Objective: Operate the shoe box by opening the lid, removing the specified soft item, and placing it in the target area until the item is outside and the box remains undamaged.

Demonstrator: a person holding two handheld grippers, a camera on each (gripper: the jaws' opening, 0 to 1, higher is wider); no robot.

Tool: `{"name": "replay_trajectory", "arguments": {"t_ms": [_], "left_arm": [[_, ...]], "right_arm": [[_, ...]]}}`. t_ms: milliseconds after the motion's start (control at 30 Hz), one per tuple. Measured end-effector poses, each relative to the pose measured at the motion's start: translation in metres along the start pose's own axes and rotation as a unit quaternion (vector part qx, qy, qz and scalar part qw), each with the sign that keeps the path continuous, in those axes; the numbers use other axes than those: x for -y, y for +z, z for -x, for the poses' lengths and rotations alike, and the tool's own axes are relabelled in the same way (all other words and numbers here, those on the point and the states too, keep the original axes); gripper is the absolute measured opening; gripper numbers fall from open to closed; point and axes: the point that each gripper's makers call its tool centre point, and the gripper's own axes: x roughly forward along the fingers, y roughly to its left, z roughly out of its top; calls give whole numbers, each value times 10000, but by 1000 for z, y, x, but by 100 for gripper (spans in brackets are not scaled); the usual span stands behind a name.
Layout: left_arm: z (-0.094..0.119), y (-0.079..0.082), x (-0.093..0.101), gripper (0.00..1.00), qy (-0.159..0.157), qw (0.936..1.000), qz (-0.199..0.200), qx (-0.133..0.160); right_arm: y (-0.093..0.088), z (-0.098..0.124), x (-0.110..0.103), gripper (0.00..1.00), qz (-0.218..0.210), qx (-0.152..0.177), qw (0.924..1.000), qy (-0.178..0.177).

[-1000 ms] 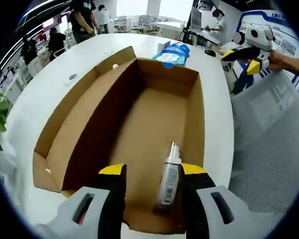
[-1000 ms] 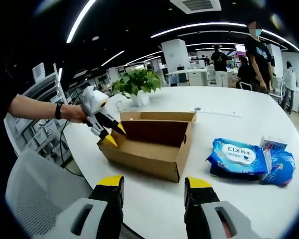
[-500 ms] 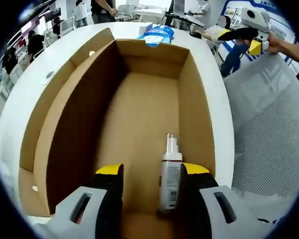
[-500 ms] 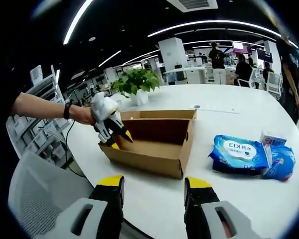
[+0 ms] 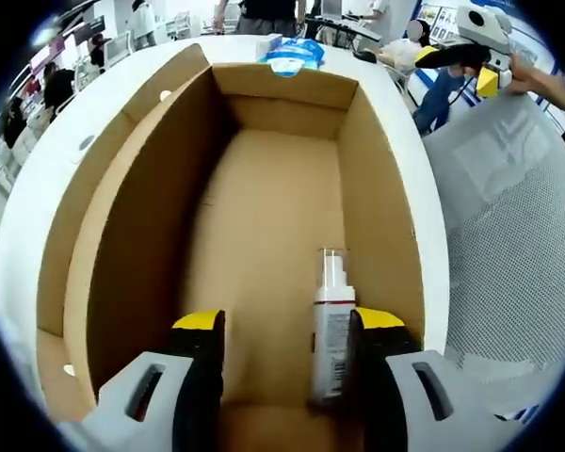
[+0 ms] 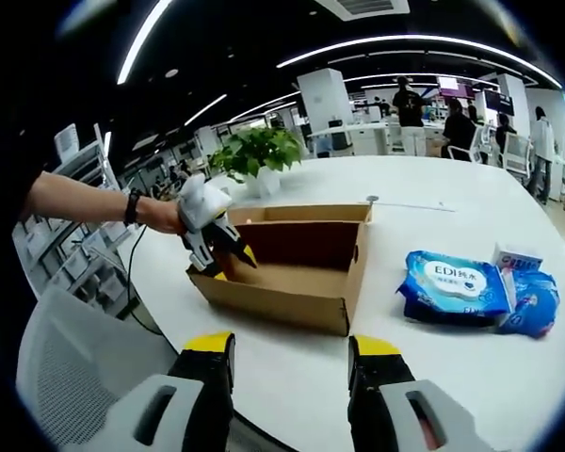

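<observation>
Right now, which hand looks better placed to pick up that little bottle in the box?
Left. Its tool is already inside the cardboard box, open around the spray bottle. The right tool hangs open outside the box.

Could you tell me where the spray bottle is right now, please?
In the left gripper view the spray bottle lies on the floor of the open cardboard box, near its right wall, between the open left gripper's jaws, closer to the right one.
</observation>
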Motion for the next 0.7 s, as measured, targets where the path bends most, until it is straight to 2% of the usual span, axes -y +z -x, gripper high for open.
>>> {"name": "replay_trajectory", "arguments": {"t_ms": [300,600,700], "left_arm": [[6,-2,-9,54,218,9994,-210,-138],[1,-5,3,54,10,9991,-372,-225],[-3,-6,5,50,6,9983,-507,-304]], "right_arm": [[0,0,0,46,-30,26,10000,7],[1,0,-1,45,10,21,10000,27],[-1,-1,-1,45,-14,-21,10000,57]]}}
